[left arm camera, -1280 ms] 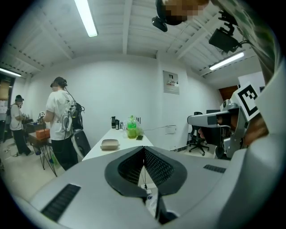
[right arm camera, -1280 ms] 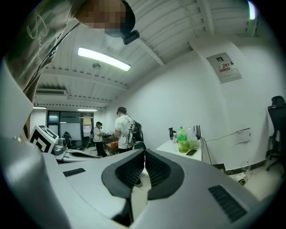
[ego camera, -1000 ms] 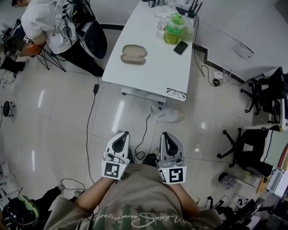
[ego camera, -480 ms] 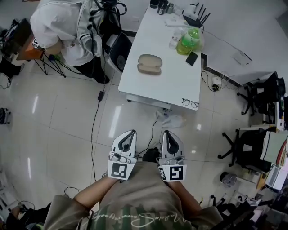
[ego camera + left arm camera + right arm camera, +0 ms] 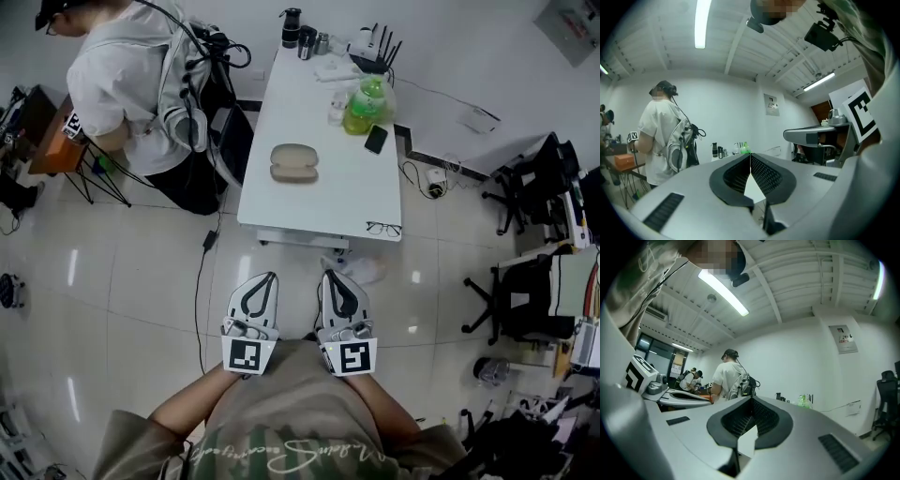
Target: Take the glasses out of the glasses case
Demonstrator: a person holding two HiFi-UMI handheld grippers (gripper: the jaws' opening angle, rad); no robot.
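Beige, smooth oval glasses case (image 5: 293,162)

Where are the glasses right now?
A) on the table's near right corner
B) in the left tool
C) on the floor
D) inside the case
A: the glasses lie on the table at its near right corner, apart from the closed glasses case.

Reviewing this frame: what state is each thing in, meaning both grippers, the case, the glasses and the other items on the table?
Left gripper: shut, empty, held low, short of the table.
Right gripper: shut, empty, beside the left one.
Tan oval glasses case: closed, lying flat on the white table.
Black-framed glasses: outside the case, at the table's near right corner.
Green plastic bottle: upright.
Black phone: lying flat, screen dark.
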